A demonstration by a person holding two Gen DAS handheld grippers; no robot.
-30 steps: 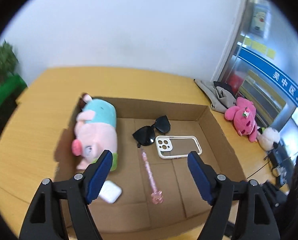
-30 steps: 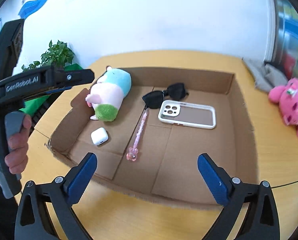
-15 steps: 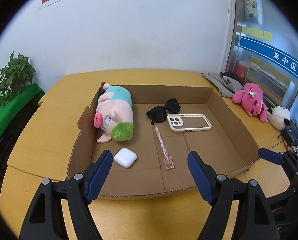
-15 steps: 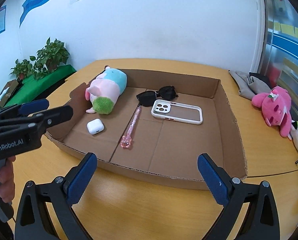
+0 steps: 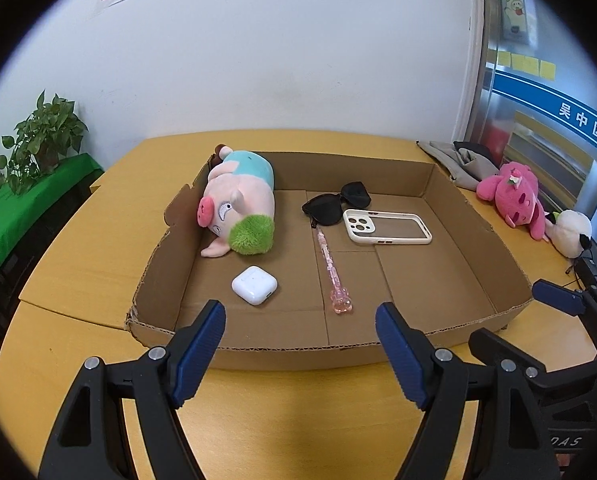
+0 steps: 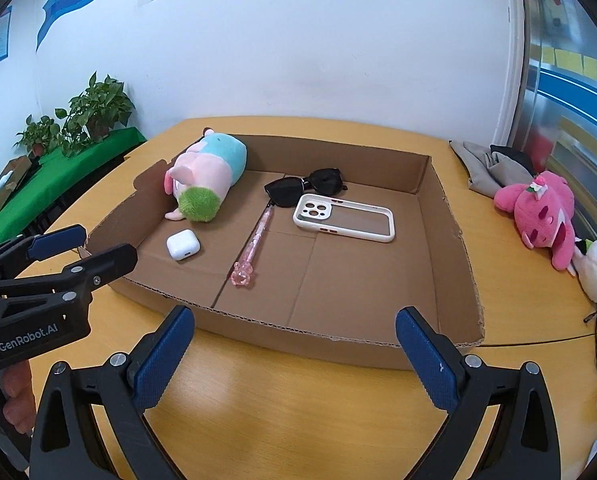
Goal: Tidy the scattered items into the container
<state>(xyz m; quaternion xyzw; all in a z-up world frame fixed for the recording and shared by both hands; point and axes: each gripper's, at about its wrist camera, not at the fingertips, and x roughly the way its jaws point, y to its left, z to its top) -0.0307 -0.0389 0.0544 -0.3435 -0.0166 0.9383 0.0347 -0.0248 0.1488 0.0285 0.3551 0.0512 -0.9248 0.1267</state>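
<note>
Plainly, both tongs are wide and empty: the left tongs point(image 5: 298, 312) and the right tongs point(image 6: 294, 316) hang side by side over the table point(image 5: 78, 240), just short of the near wall of the box point(image 5: 282, 354).

Five things already lie inside it. The pig point(image 5: 238, 204) is against the far left wall and the earbud case point(image 5: 254, 285) lies near left. The pen point(image 5: 330, 264) runs down the middle, with the glasses point(image 5: 326, 204) and phone case point(image 5: 386, 226) at its far end. None of them sits between either pair of fingers; the earbud case and pen tip lie just past the wall from your left tongs.

What looks left outside is on the far right of the table: a pink plush point(image 5: 514, 196), a white plush point(image 5: 570, 232) touching it, and a grey cloth point(image 5: 458, 160). If those count as scattered, take the pink plush with your right tongs, which are nearer that side though well apart from it. Pinch its body across the middle, since soft fabric slips. Lift it clear of the right wall before you carry it over, and drop it on the bare right half of the floor.
</note>
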